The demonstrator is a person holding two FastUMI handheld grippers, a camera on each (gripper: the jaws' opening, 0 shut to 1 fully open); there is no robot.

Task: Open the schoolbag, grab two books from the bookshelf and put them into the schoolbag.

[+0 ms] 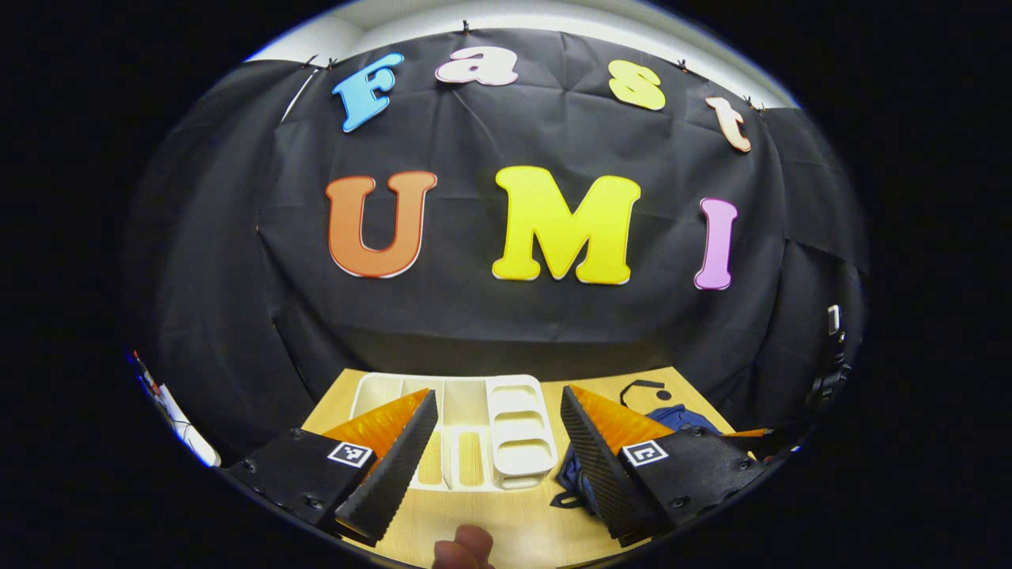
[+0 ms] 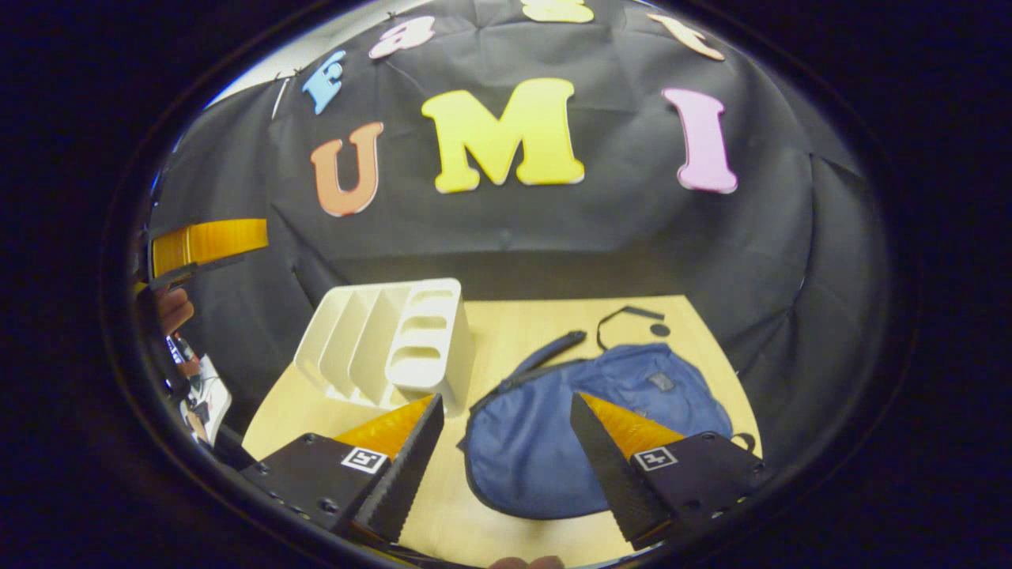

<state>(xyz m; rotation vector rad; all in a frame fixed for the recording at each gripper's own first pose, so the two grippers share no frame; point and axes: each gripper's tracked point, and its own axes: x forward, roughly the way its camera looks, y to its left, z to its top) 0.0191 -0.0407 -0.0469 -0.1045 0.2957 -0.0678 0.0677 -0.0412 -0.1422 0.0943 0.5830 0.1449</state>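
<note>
One schoolbag (image 2: 585, 442), one bookshelf (image 2: 391, 344)

A light wooden table (image 2: 506, 332) carries a white bookshelf (image 2: 395, 344) beside a flat blue schoolbag (image 2: 545, 442).

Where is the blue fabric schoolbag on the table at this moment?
In the right gripper view, the blue fabric schoolbag lies flat on the wooden table, just right of the white plastic bookshelf and ahead of the open right gripper.
</note>
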